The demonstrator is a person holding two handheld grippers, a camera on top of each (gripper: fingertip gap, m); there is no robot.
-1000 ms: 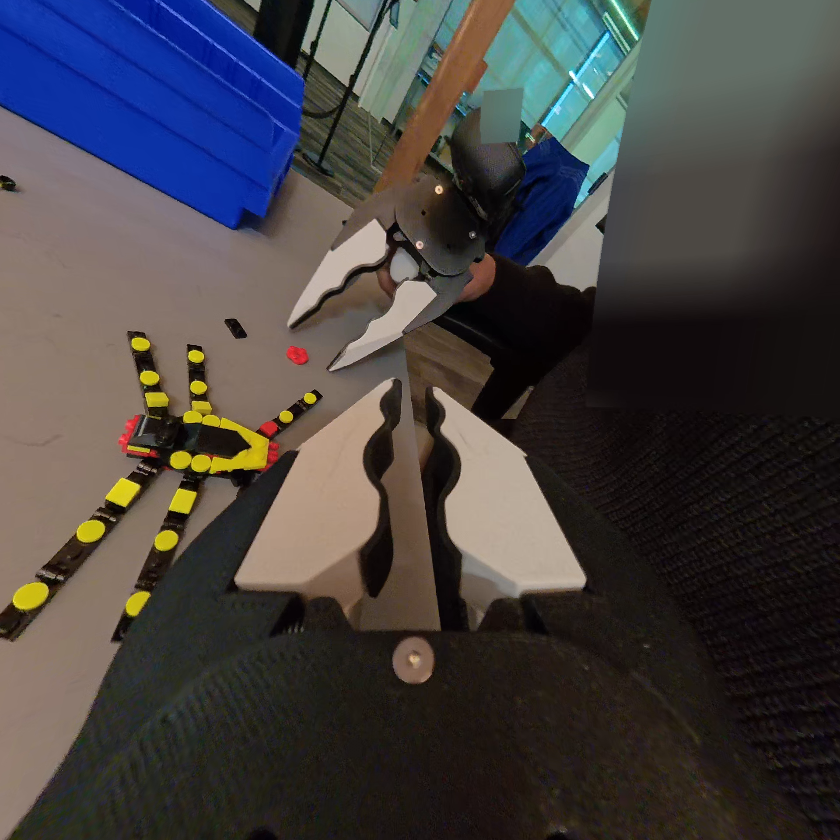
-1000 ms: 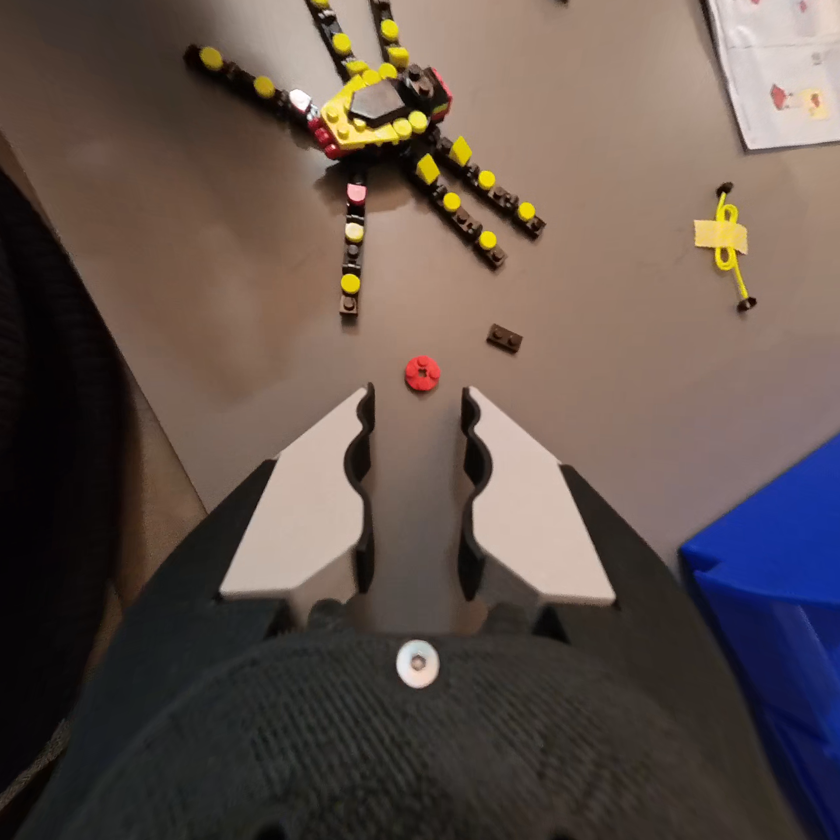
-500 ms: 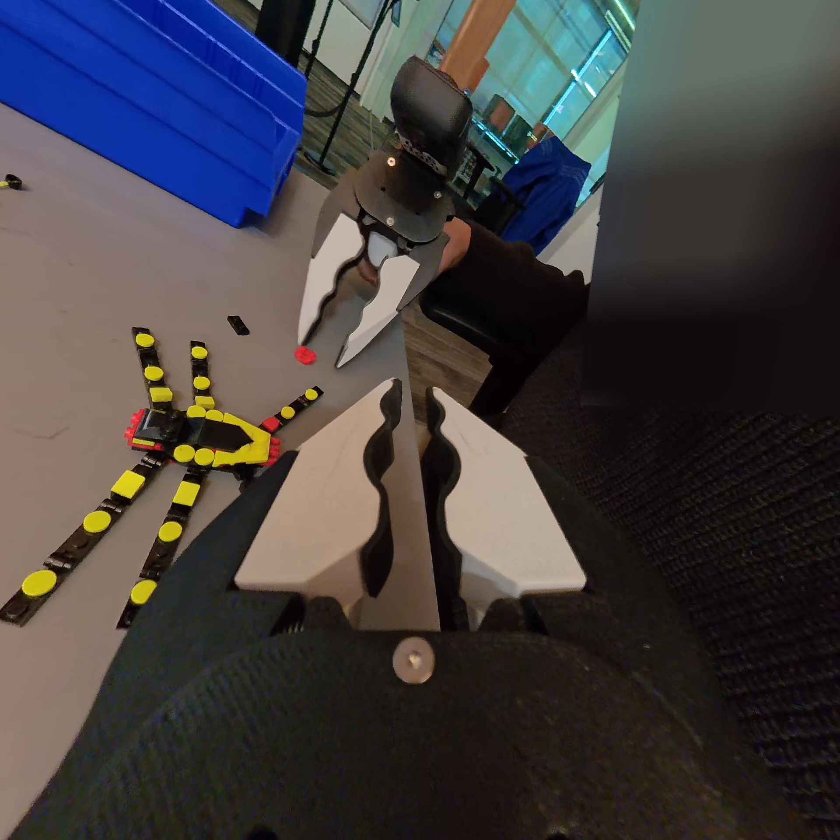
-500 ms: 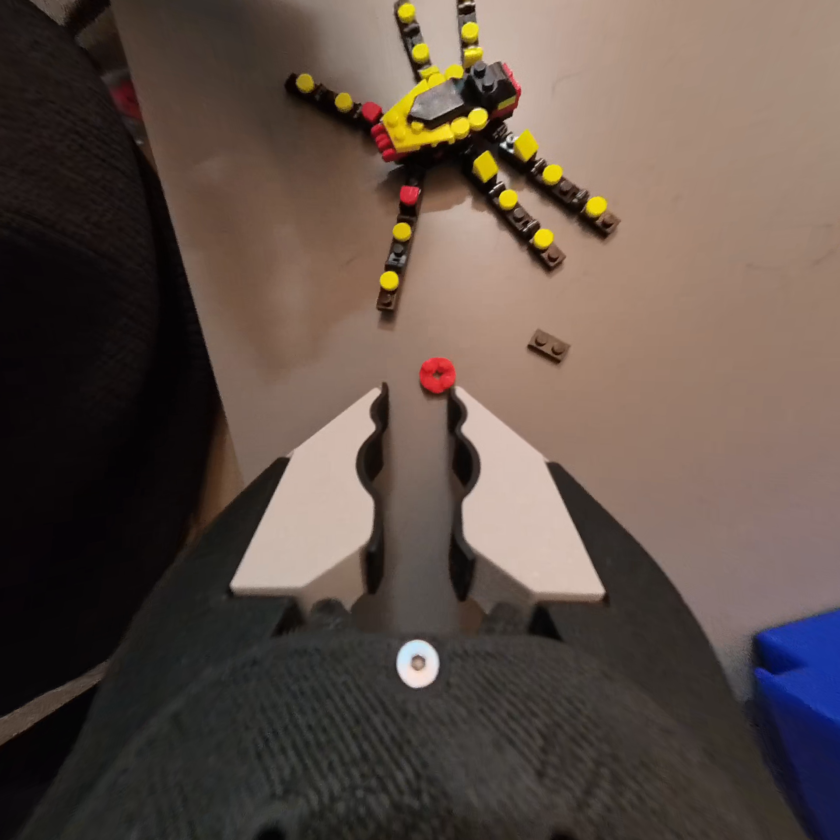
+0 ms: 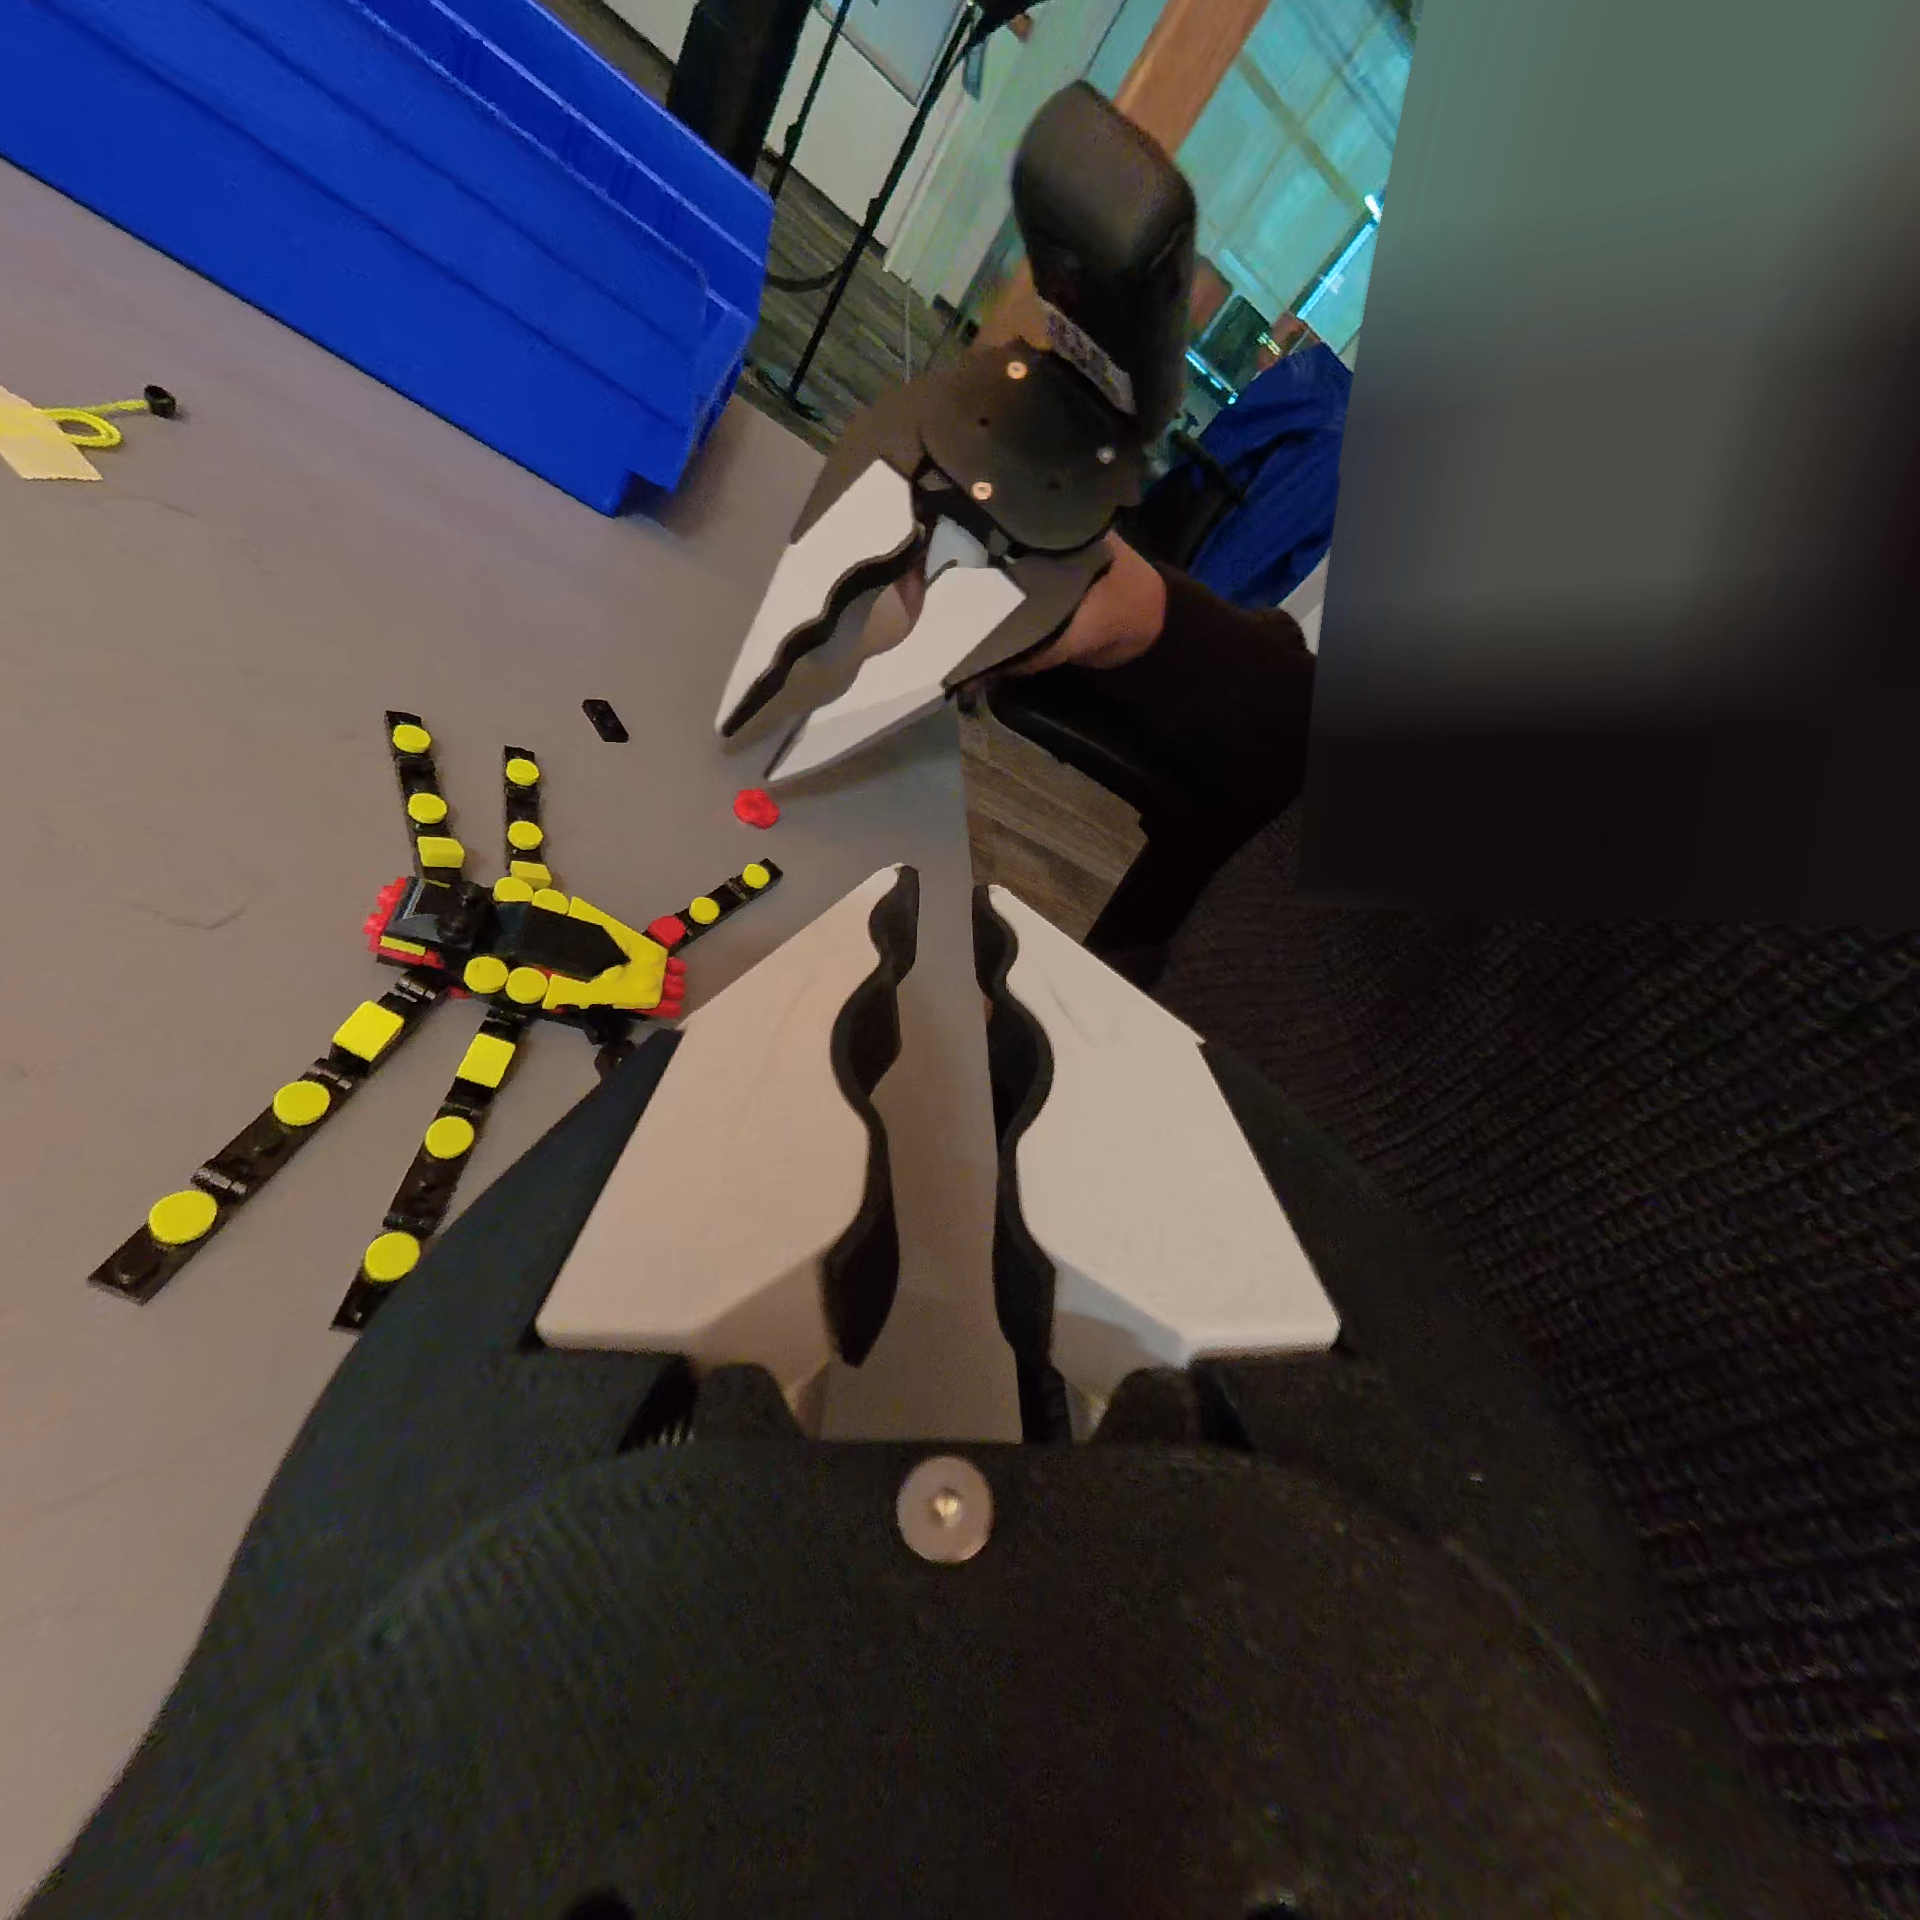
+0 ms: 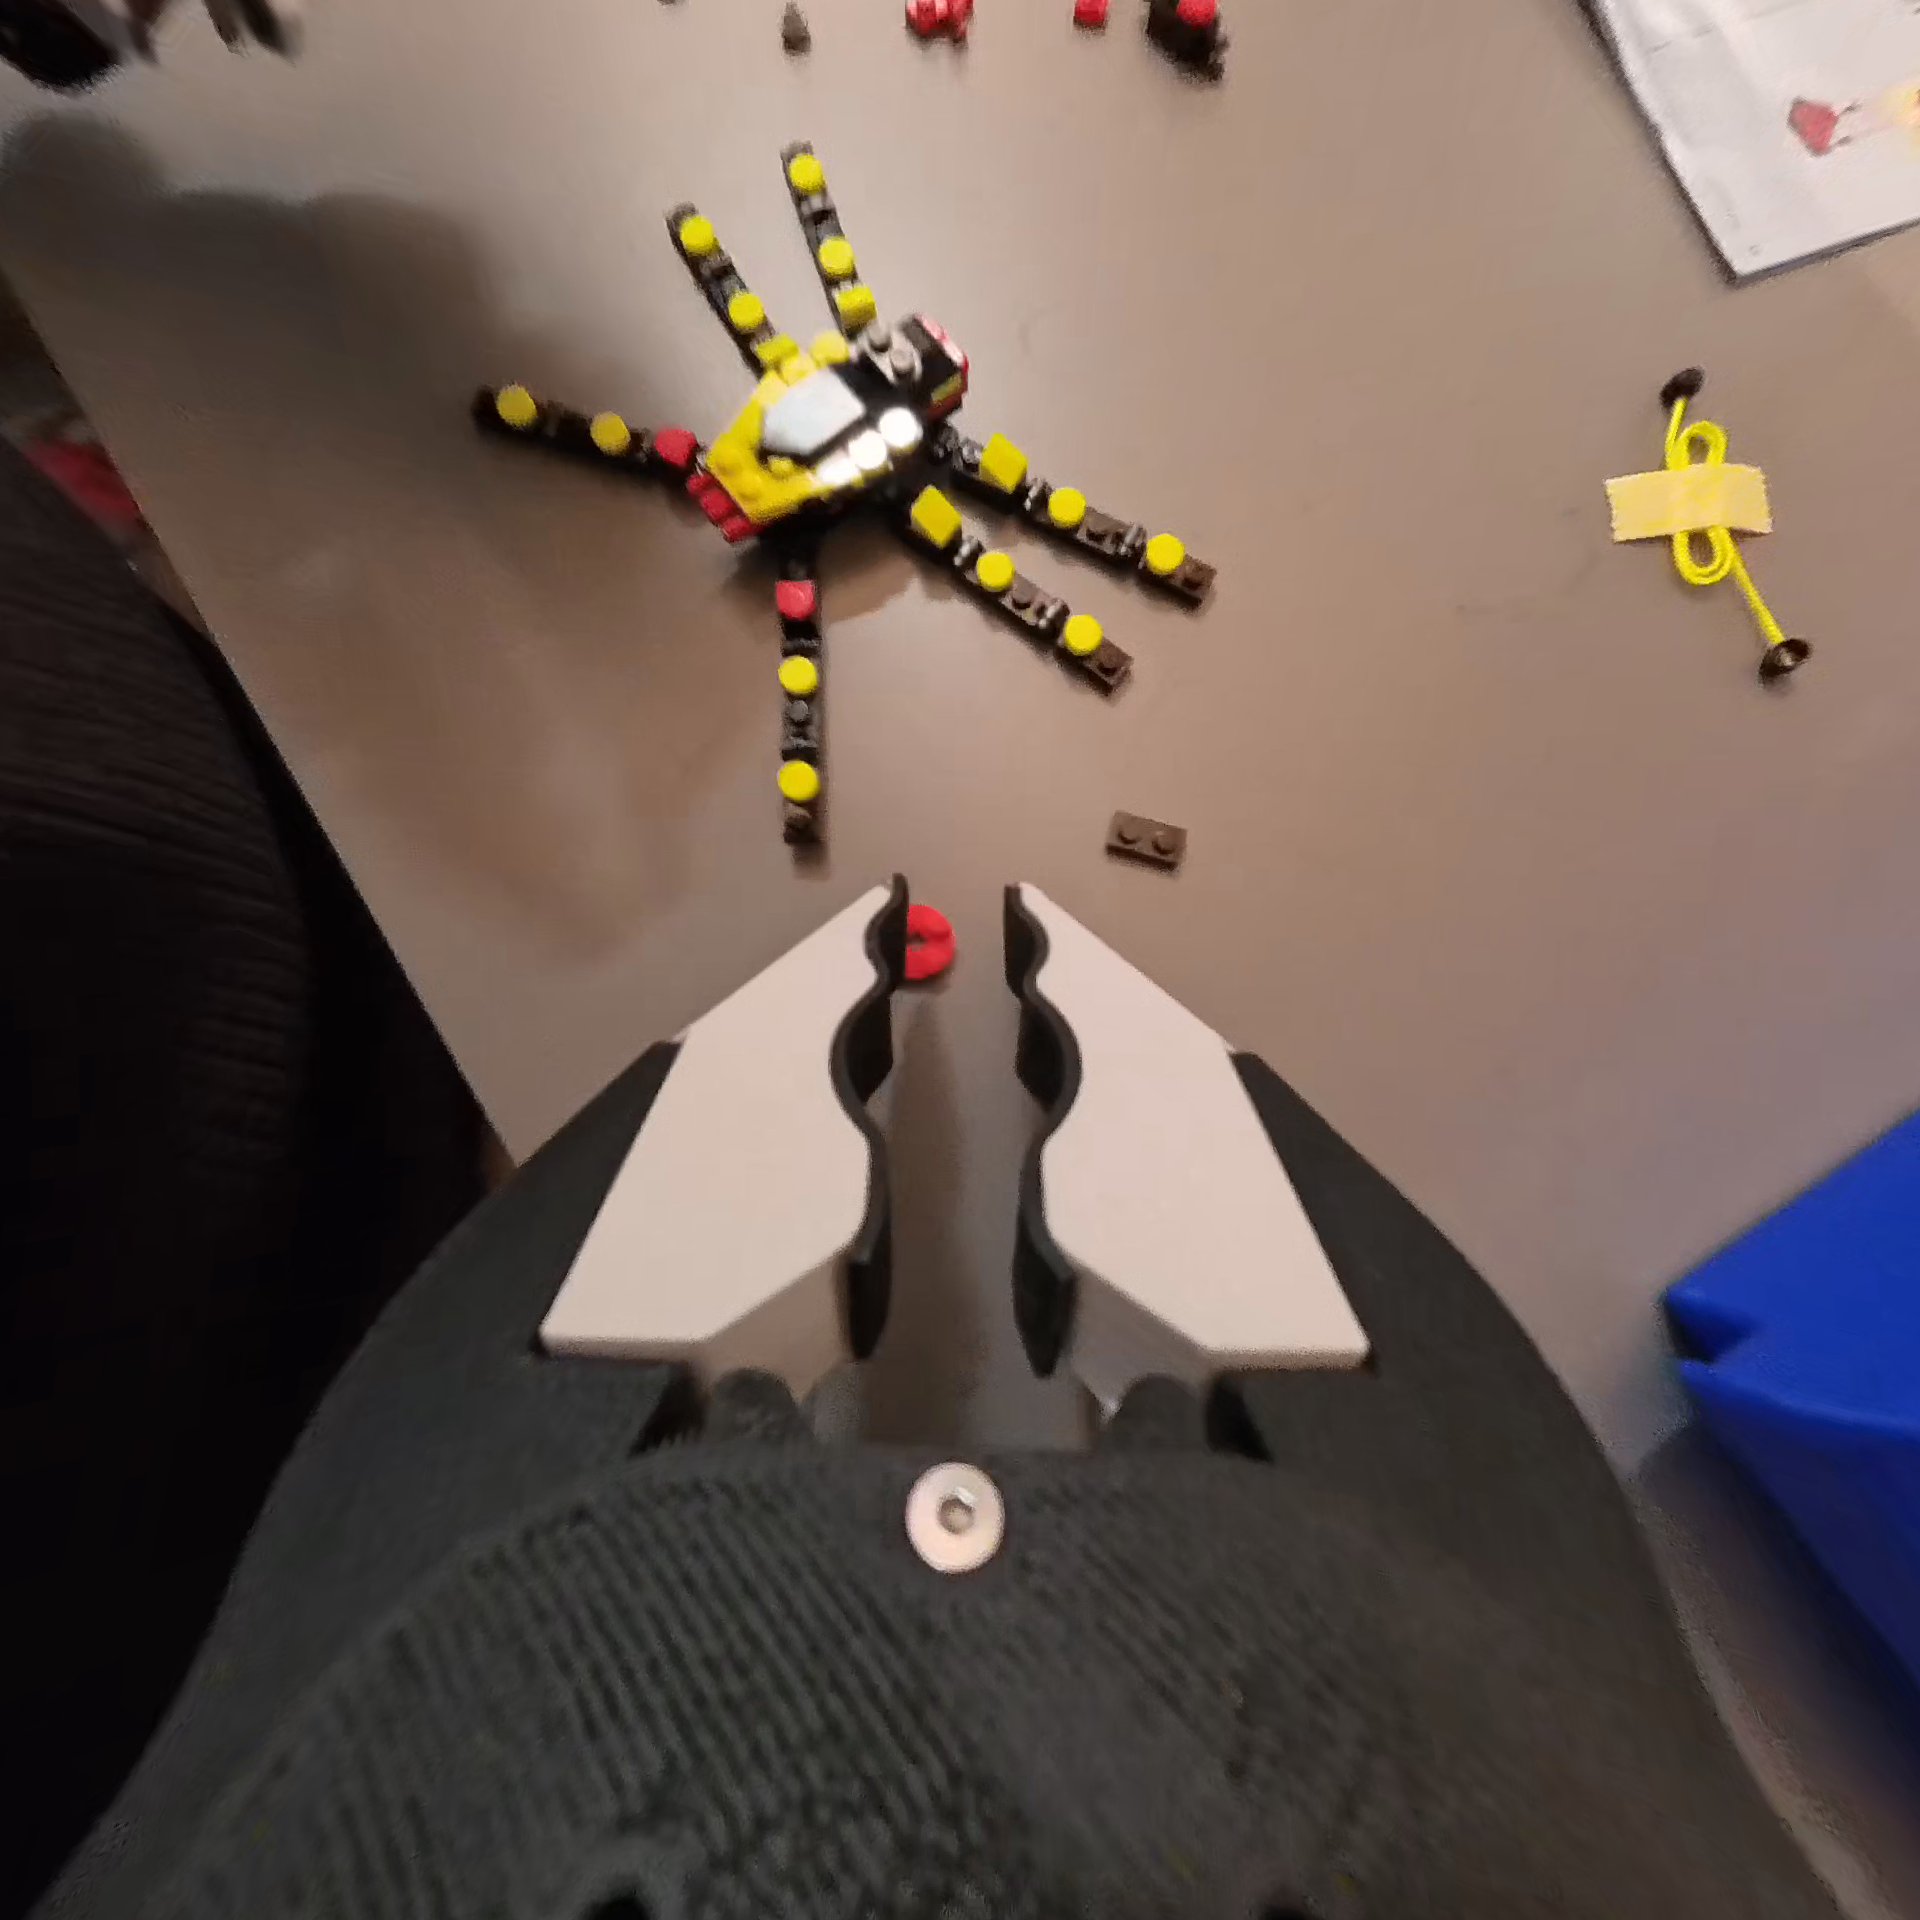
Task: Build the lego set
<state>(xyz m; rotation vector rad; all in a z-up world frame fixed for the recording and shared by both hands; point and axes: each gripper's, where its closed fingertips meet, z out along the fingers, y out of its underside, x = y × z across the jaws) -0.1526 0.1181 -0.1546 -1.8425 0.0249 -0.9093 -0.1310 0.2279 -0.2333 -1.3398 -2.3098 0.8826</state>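
A black and yellow lego spider (image 5: 520, 940) with red parts lies flat on the grey table (image 5: 208, 644); it also shows in the right wrist view (image 6: 821, 447). A small red round piece (image 6: 928, 940) lies on the table between my right gripper's (image 6: 951, 899) open fingertips, against the left finger. In the left wrist view the right gripper (image 5: 753, 753) hovers tilted just above that red piece (image 5: 756, 808). My left gripper (image 5: 945, 894) is empty, with only a narrow gap between its fingers, near the table's edge beside the spider.
A small black plate (image 6: 1146, 840) lies right of the red piece. A yellow string with tape (image 6: 1694, 509) and an instruction sheet (image 6: 1787, 114) lie farther right. Blue bins (image 5: 416, 208) stand at the back. Loose pieces (image 6: 1039, 16) lie beyond the spider. The left gripper's tips are roughly 15 centimetres from the right gripper's.
My right gripper has moved forward over the red round piece, which now sits between its fingertips. Its jaws are narrower than a second ago. The left gripper has barely moved.
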